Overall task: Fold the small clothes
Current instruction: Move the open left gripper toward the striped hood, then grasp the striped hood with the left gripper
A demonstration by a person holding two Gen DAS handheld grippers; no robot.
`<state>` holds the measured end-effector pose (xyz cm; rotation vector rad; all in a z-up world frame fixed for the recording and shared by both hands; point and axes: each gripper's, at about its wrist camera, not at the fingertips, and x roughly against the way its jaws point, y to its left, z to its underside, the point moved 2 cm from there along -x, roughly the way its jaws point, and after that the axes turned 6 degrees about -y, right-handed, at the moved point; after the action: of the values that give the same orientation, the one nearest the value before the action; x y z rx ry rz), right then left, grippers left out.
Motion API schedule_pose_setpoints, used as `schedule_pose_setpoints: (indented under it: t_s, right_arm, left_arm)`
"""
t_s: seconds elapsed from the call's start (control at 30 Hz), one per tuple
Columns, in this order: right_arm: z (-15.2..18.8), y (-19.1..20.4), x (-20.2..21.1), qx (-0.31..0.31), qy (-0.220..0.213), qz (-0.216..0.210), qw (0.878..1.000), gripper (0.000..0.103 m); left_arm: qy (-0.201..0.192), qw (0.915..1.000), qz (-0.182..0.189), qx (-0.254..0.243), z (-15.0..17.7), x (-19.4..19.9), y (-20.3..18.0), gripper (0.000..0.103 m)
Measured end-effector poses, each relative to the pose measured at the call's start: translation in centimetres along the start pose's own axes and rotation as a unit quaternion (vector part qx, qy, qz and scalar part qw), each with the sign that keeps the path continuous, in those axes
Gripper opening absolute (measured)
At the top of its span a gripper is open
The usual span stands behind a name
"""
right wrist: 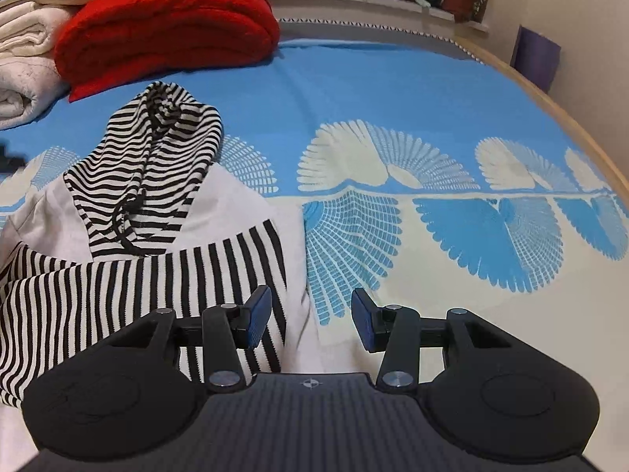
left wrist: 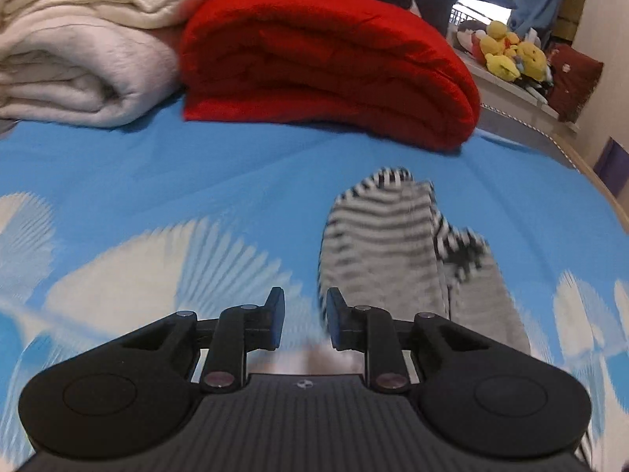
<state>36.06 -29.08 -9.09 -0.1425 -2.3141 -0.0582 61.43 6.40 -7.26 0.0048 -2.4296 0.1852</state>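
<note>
Garment count: one hooded top, two bare hand-held grippers

You have one small piece of clothing in front of you, a hooded top (right wrist: 165, 212) in white cloth with black-and-white stripes. It lies on the bed, on a blue bedspread (right wrist: 393, 90) printed with cream fan shapes. In your right wrist view the striped hood points away from you toward the far end of the bed, crumpled and half folded on itself, with a dark drawstring trailing down its middle. A striped sleeve is laid across the white body below the hood, its stripes running the other way. In your left wrist view the same top (left wrist: 377, 244) shows blurred, ahead and to the right of the fingers.

You hold two grippers. Your left hand-held gripper (left wrist: 302, 320) has its blue-padded fingers set a modest way apart with nothing between them, low over the bedspread with the edge of the top just beside its right finger. Your right hand-held gripper (right wrist: 310, 320) is spread wider, also holding nothing; its left finger sits over the striped sleeve and its right finger over bare bedspread.

Beyond the top, one folded red blanket (right wrist: 165, 19) and one stack of folded cream blankets (left wrist: 78, 47) rest side by side on the bed. A cluster of yellow plush toys (left wrist: 511, 55) sits on a ledge beyond the bed; you cannot count them.
</note>
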Motion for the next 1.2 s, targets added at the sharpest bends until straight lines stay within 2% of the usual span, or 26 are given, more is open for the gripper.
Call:
schedule_pose_setpoints:
  t_s: [0.13, 0.23, 0.33, 0.4, 0.47, 0.6, 0.63, 0.67, 0.7, 0.73, 0.8, 0.9, 1.0, 1.1, 1.2]
  right_arm:
    - [-0.3, -0.1, -0.3, 0.005, 0.002, -0.001, 1.000, 0.047]
    - [-0.3, 0.1, -0.8, 0.015, 0.007, -0.006, 1.000, 0.047]
    - [-0.1, 0.4, -1.5, 0.019, 0.016, -0.007, 1.000, 0.047]
    - [0.0, 0.5, -2.0, 0.016, 0.023, -0.005, 1.000, 0.047]
    - [-0.1, 0.7, -2.1, 0.017, 0.023, -0.009, 1.000, 0.047]
    - [0.0, 0.7, -2.2, 0.020, 0.023, -0.008, 1.000, 0.047]
    - [0.0, 0.6, -2.2, 0.018, 0.023, -0.007, 1.000, 0.047]
    - [0.0, 0.5, -2.2, 0.017, 0.023, -0.006, 1.000, 0.047]
    - [-0.1, 0.4, -2.2, 0.016, 0.023, -0.006, 1.000, 0.047]
    - [-0.1, 0.2, -2.2, 0.015, 0.023, -0.005, 1.000, 0.047]
    - [-0.3, -0.1, -2.0, 0.008, 0.020, -0.003, 1.000, 0.047]
    - [-0.7, -0.8, -1.6, -0.008, 0.015, -0.001, 1.000, 0.047]
    - [-1.0, -1.6, -1.1, -0.022, 0.006, 0.002, 1.000, 0.047]
    - [-1.4, -3.0, -0.2, -0.051, -0.006, 0.008, 0.999, 0.047]
    - [-1.6, -4.2, 1.2, -0.079, -0.024, 0.011, 0.997, 0.047]
  left_arm:
    - [0.007, 0.9998, -0.016, 0.008, -3.2, -6.0, -1.3, 0.026]
    - [0.014, 0.9992, -0.010, 0.035, -4.7, -9.7, -1.7, 0.029]
    - [0.021, 0.9983, -0.020, 0.051, -5.7, -12.9, -2.2, 0.050]
    - [0.026, 0.9974, -0.028, 0.062, -6.0, -14.6, -2.5, 0.051]
    - [0.036, 0.9964, -0.028, 0.071, -6.0, -16.0, -2.7, 0.056]
    - [0.067, 0.9962, -0.021, 0.052, -5.9, -18.1, -3.6, 0.056]
    - [0.080, 0.9958, -0.013, 0.044, -5.7, -18.4, -4.0, 0.052]
    - [0.095, 0.9950, -0.005, 0.031, -5.4, -18.5, -4.5, 0.029]
    - [0.105, 0.9944, -0.001, 0.008, -5.3, -18.5, -5.1, 0.012]
    - [0.105, 0.9943, 0.002, -0.019, -5.4, -18.0, -5.7, 0.001]
    - [0.084, 0.9950, 0.012, -0.053, -5.8, -15.9, -6.5, 0.001]
    - [0.040, 0.9945, 0.037, -0.089, -6.4, -10.2, -7.1, 0.001]
    - [-0.005, 0.9860, 0.084, -0.144, -5.0, -2.6, -7.8, 0.001]
    - [-0.038, 0.9650, 0.145, -0.215, -0.8, 7.1, -8.3, 0.001]
    - [-0.062, 0.9274, 0.199, -0.310, 5.5, 17.4, -8.4, 0.001]
